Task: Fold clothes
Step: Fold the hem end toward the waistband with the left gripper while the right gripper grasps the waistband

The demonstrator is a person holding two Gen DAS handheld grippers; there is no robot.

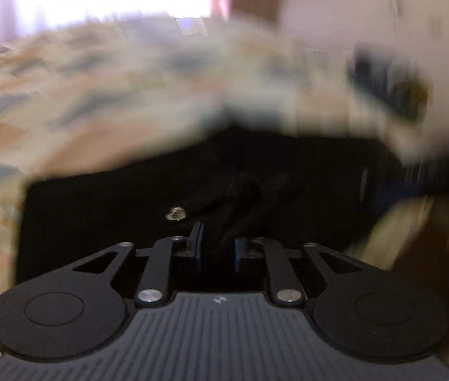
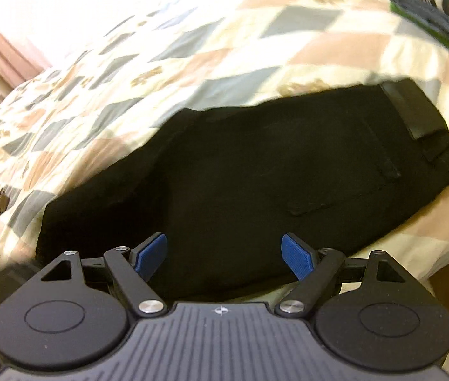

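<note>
My left tool (image 1: 216,247) pinches a bunch of the black trousers (image 2: 256,171) on the bed (image 2: 192,47) for folding; my right tool (image 2: 224,254) gapes just above them.

Black trousers (image 2: 256,165), plain, no pattern, with one silver metal button (image 1: 175,214) showing in the left wrist view. Laid on a bedspread (image 2: 192,47) checked in diamonds of cream, peach-pink and grey-blue, some with tan floral motifs; top right in the right wrist view, a folded pile (image 2: 437,3) striped dark grey, white and mustard, green at its lower edge. Black linkages and grey ribbed bodies on both tools, blue pads (image 2: 297,255) on the right gripper (image 2: 224,255), dark blue pad edges on the left gripper (image 1: 216,247); pink curtain (image 2: 5,54) at far left.
</note>
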